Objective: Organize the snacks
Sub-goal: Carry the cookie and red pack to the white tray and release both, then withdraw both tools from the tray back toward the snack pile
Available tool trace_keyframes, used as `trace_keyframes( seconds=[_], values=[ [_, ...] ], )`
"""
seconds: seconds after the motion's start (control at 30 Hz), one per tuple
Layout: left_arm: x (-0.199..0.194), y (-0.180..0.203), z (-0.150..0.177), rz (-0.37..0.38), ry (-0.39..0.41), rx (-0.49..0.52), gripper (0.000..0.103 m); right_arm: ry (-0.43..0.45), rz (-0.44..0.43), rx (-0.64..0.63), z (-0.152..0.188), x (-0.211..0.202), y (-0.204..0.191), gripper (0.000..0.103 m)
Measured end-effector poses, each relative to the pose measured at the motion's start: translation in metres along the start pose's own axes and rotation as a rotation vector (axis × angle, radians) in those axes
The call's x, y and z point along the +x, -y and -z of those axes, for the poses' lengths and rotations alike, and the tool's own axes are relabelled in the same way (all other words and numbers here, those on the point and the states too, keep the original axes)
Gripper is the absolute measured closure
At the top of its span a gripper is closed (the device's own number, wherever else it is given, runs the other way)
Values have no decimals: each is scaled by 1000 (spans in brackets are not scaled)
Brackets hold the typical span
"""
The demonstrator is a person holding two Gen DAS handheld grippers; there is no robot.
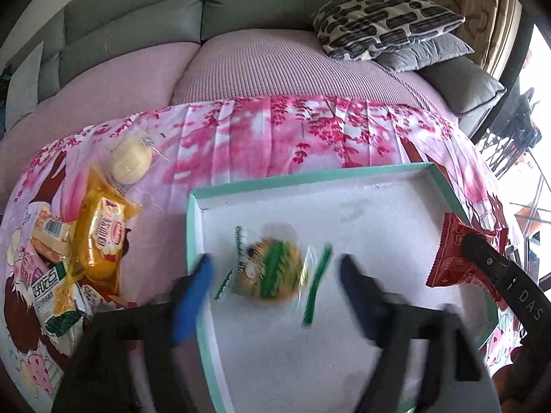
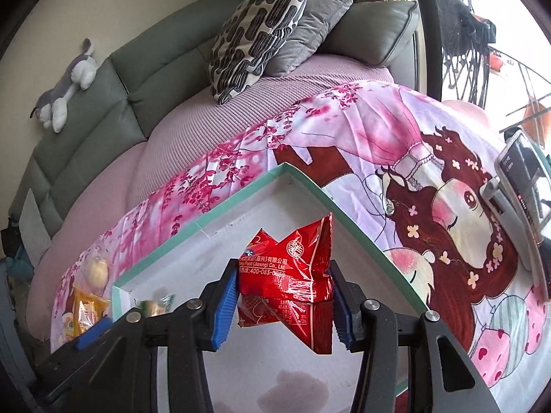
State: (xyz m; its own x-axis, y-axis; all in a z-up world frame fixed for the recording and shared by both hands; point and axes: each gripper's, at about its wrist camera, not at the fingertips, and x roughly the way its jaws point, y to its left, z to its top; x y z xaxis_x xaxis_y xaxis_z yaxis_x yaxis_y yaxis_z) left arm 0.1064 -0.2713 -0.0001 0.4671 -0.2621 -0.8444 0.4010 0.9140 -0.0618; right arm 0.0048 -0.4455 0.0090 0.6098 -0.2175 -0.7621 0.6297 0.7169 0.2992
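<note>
Pink bedspread [image 1: 261,137]: left fingers [image 1: 203,275] released around green snack [image 1: 272,268]; right fingers [image 2: 225,306] pinch red packet [image 2: 289,275].

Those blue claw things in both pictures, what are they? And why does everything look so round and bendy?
They are grabbers that a person holds, one in each hand, each with a wide bendy-lens camera. One picture looks along the left gripper: its fingers stand open around a green-and-yellow snack lying in the white tray. The other looks along the right gripper, which pinches a red snack packet above the same tray. More snacks wait on the pink blanket over the sofa.
</note>
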Motion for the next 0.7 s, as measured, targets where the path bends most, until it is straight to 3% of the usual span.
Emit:
trace_keyframes(
  seconds=[0.27,0.33,0.4,0.7],
  values=[
    [-5,-14,-1,-11,-10,-60,16,-10,22,-40,1,1,-7,47],
    [-6,-18,-1,-20,-7,-72,13,-8,30,-51,1,1,-8,35],
    [-7,-22,-1,-36,-4,-85,3,2,40,-67,2,1,-10,1],
    [-7,-50,3,-87,7,-187,2,-13,51,-144,6,7,-21,0]
  ],
)
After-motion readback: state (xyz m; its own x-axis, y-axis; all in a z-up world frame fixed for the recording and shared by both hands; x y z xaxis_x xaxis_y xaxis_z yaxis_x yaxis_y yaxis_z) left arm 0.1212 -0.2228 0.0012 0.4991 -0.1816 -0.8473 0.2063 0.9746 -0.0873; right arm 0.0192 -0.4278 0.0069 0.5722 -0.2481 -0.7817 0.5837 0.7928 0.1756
